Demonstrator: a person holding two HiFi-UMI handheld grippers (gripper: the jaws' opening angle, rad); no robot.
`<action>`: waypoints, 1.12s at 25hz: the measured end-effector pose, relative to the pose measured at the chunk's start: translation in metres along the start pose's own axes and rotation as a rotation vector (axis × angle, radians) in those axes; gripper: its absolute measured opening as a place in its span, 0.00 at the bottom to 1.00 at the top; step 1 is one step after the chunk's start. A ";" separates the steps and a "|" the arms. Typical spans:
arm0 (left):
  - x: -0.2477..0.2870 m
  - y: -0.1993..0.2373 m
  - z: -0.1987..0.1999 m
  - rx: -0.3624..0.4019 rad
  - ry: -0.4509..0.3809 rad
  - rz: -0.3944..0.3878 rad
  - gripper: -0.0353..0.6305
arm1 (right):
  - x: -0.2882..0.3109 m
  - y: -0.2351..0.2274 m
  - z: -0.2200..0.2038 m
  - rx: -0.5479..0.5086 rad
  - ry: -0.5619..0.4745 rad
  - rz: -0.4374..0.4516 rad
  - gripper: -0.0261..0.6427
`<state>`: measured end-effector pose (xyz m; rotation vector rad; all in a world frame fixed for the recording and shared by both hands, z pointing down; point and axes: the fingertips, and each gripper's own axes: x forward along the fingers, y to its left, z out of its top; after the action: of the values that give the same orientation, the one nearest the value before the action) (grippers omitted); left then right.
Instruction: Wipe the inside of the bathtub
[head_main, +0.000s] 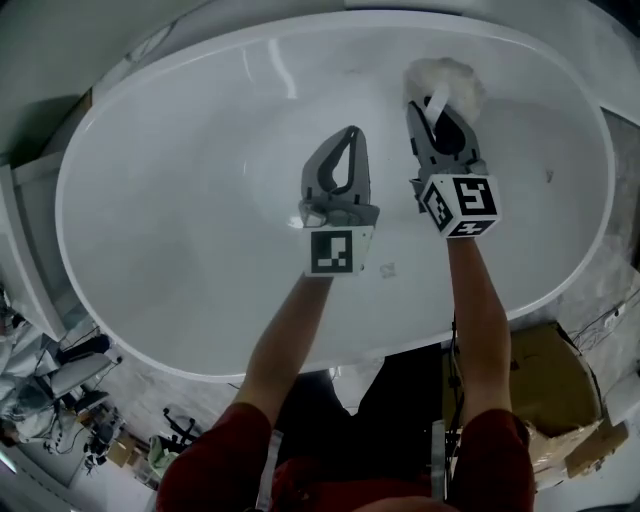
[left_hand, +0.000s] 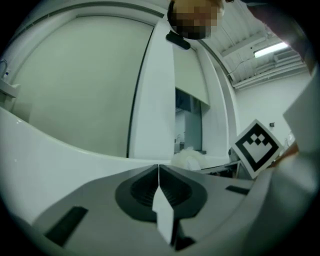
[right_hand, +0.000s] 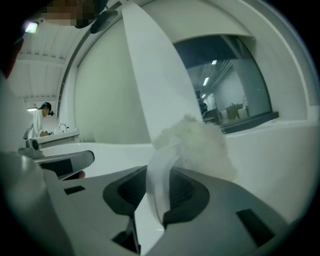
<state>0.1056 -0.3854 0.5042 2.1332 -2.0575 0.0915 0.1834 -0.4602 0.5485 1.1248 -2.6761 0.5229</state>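
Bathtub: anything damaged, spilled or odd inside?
Nothing damaged or spilled. Only a small mark near the left tool and a dark speck toward the right wall of the bathtub. The right tool grips the fluffy cloth.

White bathtub (head_main: 170, 220), white cloth (head_main: 447, 82), grey left gripper (head_main: 352, 132) and right gripper (head_main: 428, 104), black-and-white marker cubes (head_main: 333, 252), dark red sleeves (head_main: 230, 455)
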 end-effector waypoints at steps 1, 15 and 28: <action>0.010 -0.018 0.002 -0.002 -0.003 -0.018 0.08 | -0.011 -0.020 0.003 0.003 -0.005 -0.020 0.20; 0.125 -0.199 0.007 0.055 -0.016 -0.183 0.08 | -0.077 -0.230 0.040 0.008 -0.031 -0.123 0.20; 0.168 -0.203 -0.017 0.015 0.007 -0.126 0.08 | -0.025 -0.262 0.025 0.038 0.019 0.029 0.19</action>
<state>0.3161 -0.5423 0.5317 2.2619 -1.9182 0.0983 0.3883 -0.6235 0.5817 1.0867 -2.6804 0.5893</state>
